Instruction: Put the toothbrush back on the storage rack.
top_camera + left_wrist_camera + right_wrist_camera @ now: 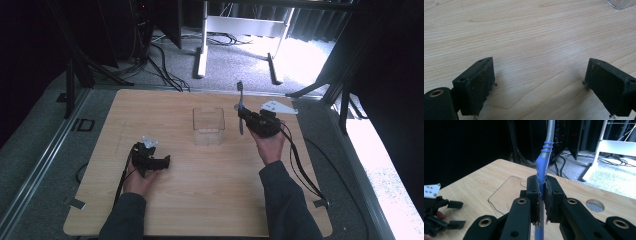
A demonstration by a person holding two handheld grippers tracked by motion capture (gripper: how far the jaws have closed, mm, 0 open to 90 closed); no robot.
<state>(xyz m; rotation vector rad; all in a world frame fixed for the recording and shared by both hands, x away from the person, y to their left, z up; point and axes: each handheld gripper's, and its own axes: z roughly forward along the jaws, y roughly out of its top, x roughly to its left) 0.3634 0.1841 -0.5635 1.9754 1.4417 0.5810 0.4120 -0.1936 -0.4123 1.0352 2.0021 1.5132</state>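
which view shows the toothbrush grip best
The right gripper view: the toothbrush handle sits clamped between the right hand-held gripper pads, close up. The high view shows the whole brush upright beside the clear container, but small.

What I can't make out

My right claw (542, 192) covers the middle of the toothbrush (543, 160), and its head runs off the top edge there. In my left claw's view, the clear box (621, 3) is cut to one corner.
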